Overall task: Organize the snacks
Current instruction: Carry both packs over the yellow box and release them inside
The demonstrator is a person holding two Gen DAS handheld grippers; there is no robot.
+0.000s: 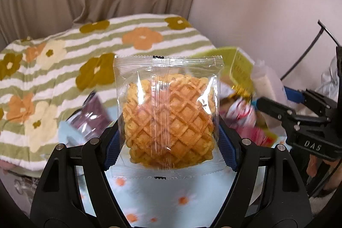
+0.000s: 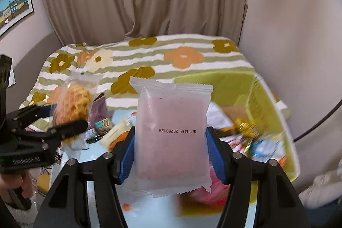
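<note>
My left gripper is shut on a clear packet with a golden waffle cake inside, held upright above the table; it also shows in the right wrist view. My right gripper is shut on a frosted pink snack packet with a printed date, held upright. The right gripper shows at the right of the left wrist view. Below lie several loose snack packets, among them a purple packet.
A yellow-green box with snacks in it sits at the right. A light blue flowered tablecloth covers the table. Behind is a bed with a striped flower blanket, curtains and a wall.
</note>
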